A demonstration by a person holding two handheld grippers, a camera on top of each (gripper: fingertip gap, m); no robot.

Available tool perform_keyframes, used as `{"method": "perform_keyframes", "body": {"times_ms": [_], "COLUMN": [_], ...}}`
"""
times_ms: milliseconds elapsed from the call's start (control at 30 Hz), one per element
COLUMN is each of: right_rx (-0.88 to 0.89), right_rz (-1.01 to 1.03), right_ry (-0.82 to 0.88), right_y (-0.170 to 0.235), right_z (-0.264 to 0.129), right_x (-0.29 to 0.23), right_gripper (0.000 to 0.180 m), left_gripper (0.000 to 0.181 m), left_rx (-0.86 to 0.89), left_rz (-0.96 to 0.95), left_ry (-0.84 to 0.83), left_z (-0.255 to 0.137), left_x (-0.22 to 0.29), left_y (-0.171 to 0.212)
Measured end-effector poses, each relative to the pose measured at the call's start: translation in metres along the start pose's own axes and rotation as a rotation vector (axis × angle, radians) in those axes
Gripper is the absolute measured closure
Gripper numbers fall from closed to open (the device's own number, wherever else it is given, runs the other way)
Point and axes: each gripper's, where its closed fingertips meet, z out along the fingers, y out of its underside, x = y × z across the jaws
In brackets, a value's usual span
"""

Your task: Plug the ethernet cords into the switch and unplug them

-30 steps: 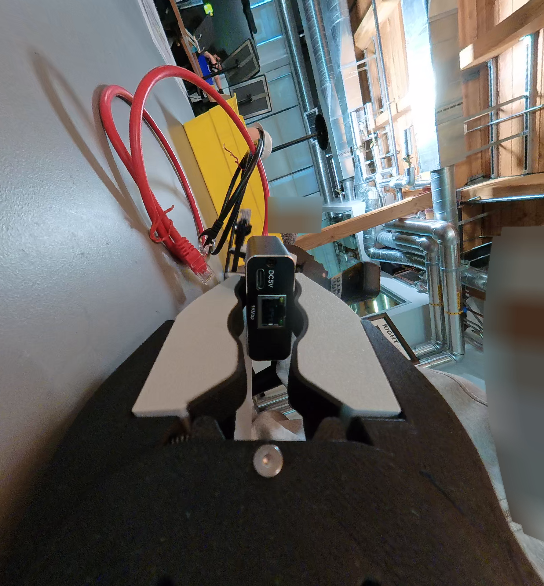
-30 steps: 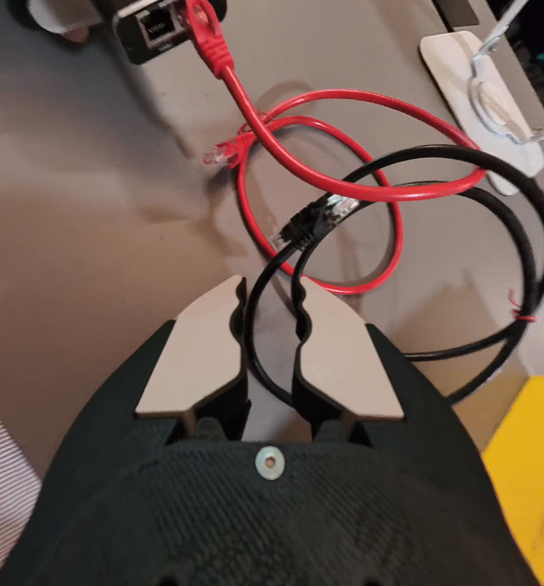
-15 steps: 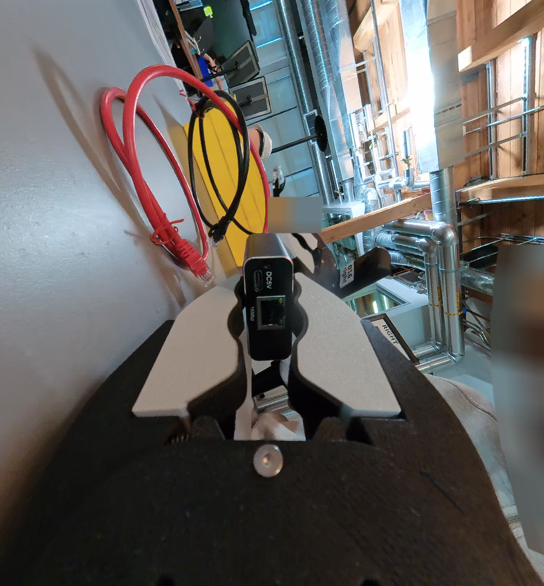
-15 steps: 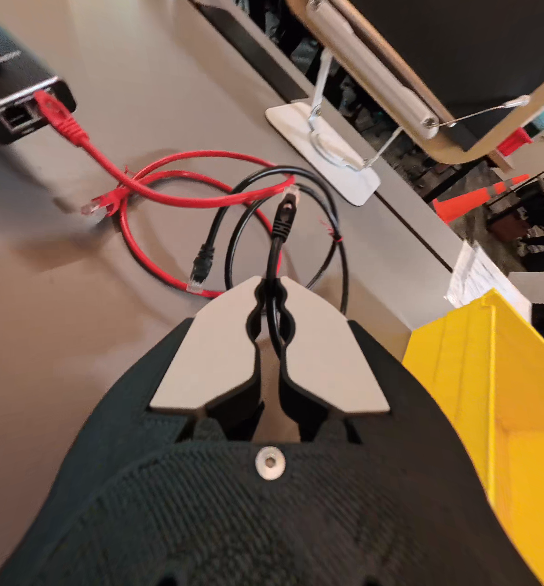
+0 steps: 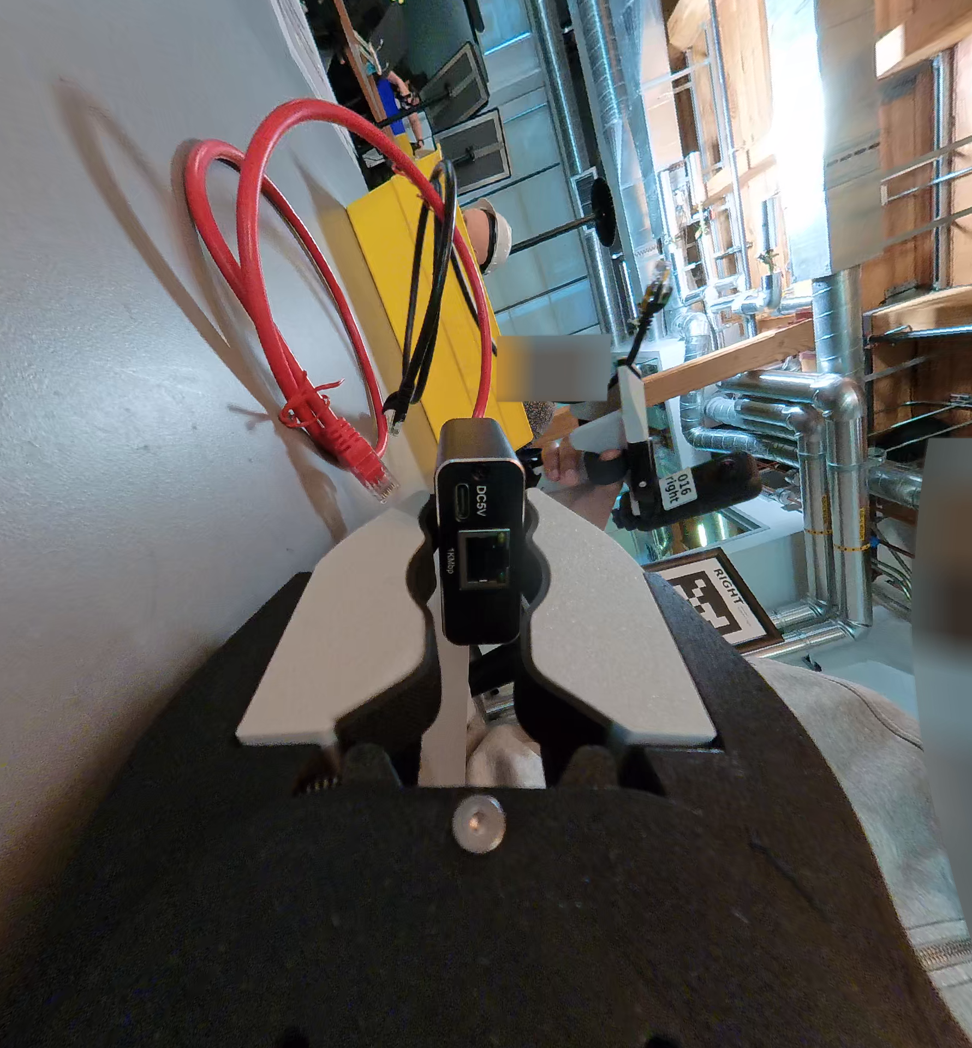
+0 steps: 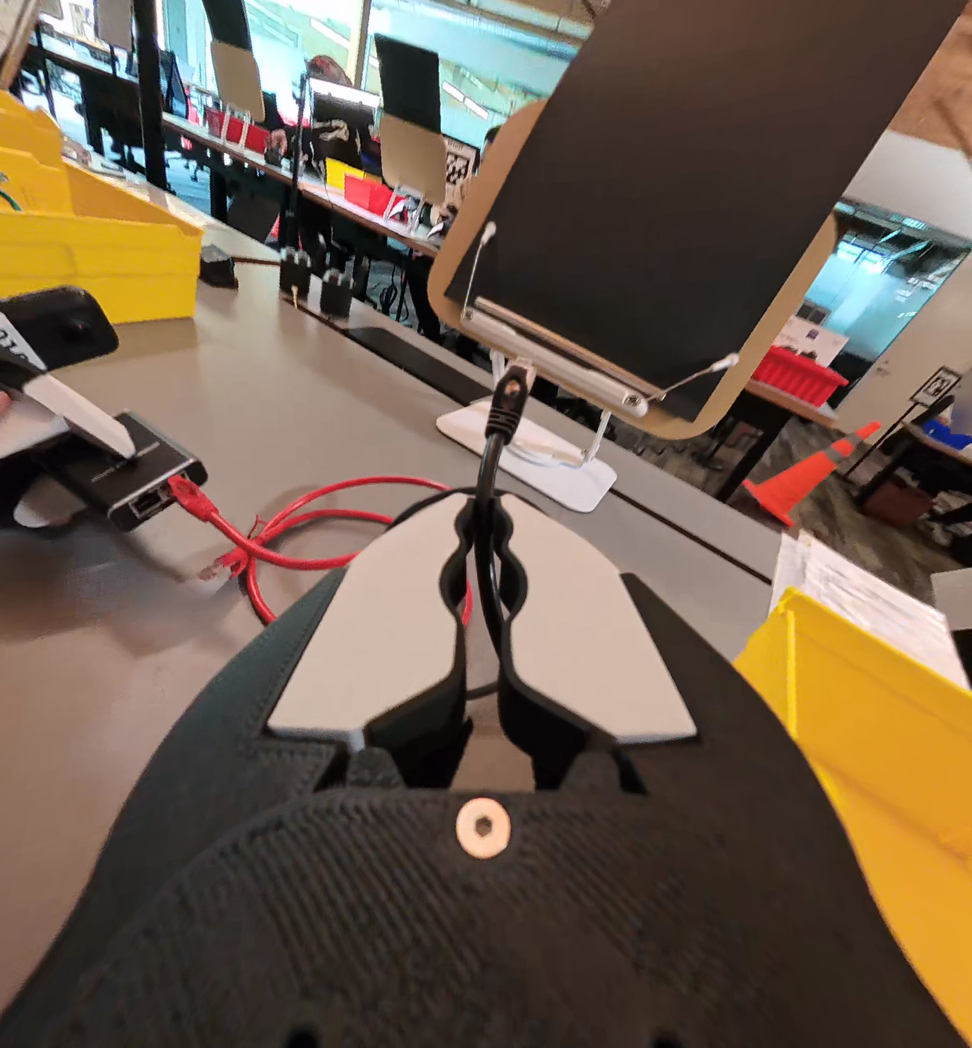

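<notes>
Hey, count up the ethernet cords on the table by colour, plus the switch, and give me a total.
Red cords: 1
Black cords: 1
Switches: 1
Total: 3

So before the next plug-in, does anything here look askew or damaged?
Nothing damaged. The small black metal switch is clamped on edge in the left gripper; the red ethernet cord lies loosely coiled, one plug free.
</notes>
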Motion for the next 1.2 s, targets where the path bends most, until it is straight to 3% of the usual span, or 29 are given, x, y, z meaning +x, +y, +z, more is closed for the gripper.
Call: {"method": "perform_keyframes", "body": {"times_ms": [500, 600, 700, 800, 1000, 1200], "right_rx": [0.228, 0.216, 0.127, -0.033, -0.245, -0.157], "right_rz": [-0.106, -0.087, -0.124, -0.251, -0.461, -0.364], "right_ry": [0.164, 0.005, -0.322, -0.508, -0.636, -0.776], "right_y": [-0.1, -0.104, -0.084, -0.037, 0.045, 0.047], "right_z": [-0.049, -0.049, -0.039, -0.026, -0.008, -0.011], "right_x": [0.05, 0.033, -0.021, -0.07, -0.127, -0.151], "right_gripper": [0.174, 0.174, 0.175, 0.174, 0.174, 0.174], "left_gripper": [0.156, 0.156, 0.156, 0.156, 0.155, 0.156], "left_rx": [-0.015, -0.02, -0.019, -0.025, -0.05, -0.135], "left_rz": [0.008, 0.008, -0.001, -0.005, -0.018, -0.057], "left_ry": [-0.033, -0.034, -0.025, -0.027, -0.019, 0.042], "left_z": [0.002, 0.002, 0.002, 0.002, 0.003, 0.006], "left_x": [-0.003, -0.004, -0.003, -0.004, -0.003, 0.003], "left_y": [0.002, 0.003, 0.003, 0.003, 0.007, 0.018]}}
